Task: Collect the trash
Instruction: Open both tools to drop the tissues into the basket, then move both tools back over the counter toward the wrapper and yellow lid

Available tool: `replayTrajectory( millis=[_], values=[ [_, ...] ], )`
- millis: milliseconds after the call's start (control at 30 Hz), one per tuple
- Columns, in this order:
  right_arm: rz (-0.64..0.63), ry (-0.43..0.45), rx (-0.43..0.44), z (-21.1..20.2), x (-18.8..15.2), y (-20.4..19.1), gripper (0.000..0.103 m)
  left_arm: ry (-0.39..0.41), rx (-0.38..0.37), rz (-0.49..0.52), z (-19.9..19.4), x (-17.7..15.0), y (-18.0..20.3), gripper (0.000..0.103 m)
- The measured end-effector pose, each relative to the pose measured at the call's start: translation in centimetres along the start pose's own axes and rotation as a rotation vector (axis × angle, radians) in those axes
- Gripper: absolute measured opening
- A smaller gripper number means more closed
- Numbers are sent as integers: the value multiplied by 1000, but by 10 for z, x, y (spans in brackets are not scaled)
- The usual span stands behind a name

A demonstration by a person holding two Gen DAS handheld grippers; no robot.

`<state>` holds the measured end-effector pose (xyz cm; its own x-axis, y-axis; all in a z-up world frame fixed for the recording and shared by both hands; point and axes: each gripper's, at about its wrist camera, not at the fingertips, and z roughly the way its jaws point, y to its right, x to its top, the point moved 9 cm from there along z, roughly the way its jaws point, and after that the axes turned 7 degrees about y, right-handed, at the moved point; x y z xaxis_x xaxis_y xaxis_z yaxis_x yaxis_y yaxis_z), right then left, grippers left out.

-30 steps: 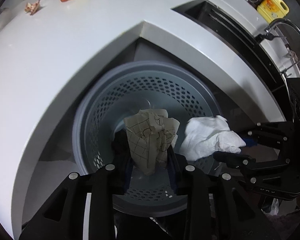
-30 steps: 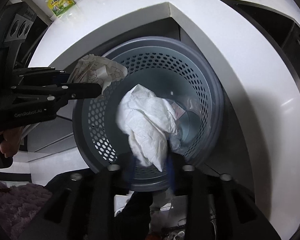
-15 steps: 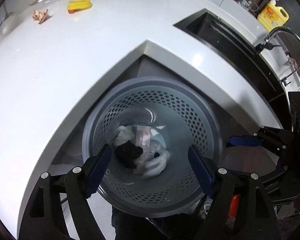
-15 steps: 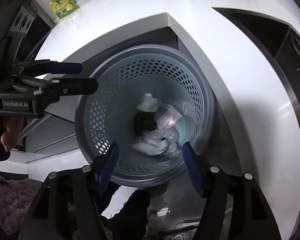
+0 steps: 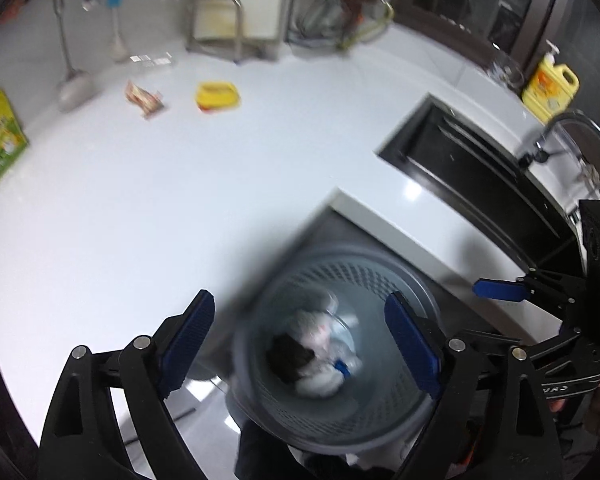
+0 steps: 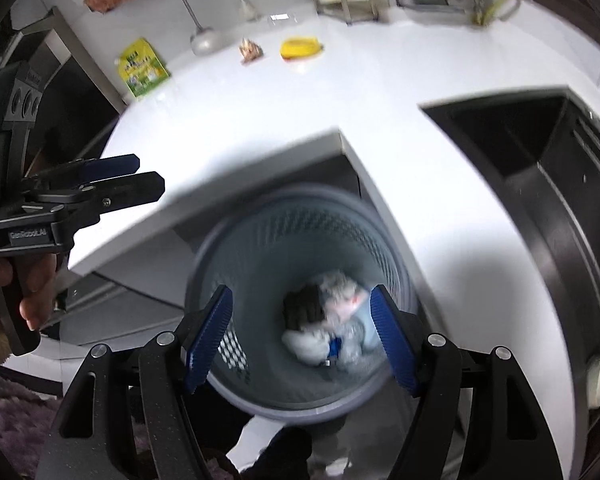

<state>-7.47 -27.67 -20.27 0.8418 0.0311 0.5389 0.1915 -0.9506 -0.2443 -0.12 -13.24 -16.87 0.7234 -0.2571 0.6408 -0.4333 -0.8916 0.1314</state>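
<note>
Both grippers hang over the grey perforated trash basket (image 5: 332,412), which stands on the floor in the inner corner of the white L-shaped countertop (image 5: 180,184).

Left gripper (image 5: 300,344): jaws opening, blue pads spread wide, nothing between them; basket interior seen through the gap.

Right gripper (image 6: 300,336): jaws likewise opening, nothing between the pads. In the left wrist view it shows at the right edge, side-on.

Basket contents: a heap of crumpled white paper and wrappers (image 6: 332,332) at the bottom, with one dark lump (image 6: 304,308) on the heap's left side. The view is blurred here, so single pieces cannot be told apart with confidence; a small blue bit appears near the middle.

On the countertop, far side: a yellow packet (image 5: 217,97) and, just left of it, a crumpled brownish wrapper (image 5: 144,98), the two apart. Further left, a green pouch (image 6: 143,67) leans at the counter's edge. To the right, a dark sink (image 5: 460,168), with a yellow soap bottle (image 5: 550,87) beyond it.
</note>
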Motion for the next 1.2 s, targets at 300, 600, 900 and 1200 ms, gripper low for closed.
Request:
replayTrajectory(
  millis=[300, 600, 900, 1200],
  values=[
    [16, 76, -6, 20, 78, -9, 72, 66, 75, -36, 5, 61, -67, 88],
    [66, 143, -27, 70, 173, -14, 73, 61, 108, -48, 41, 122, -138, 88],
    [103, 153, -64, 154, 258, -10, 74, 41, 97, -43, 92, 168, -192, 90],
    [118, 117, -89, 223, 296, -2, 74, 12, 87, -74, 131, 178, -229, 90]
  ],
)
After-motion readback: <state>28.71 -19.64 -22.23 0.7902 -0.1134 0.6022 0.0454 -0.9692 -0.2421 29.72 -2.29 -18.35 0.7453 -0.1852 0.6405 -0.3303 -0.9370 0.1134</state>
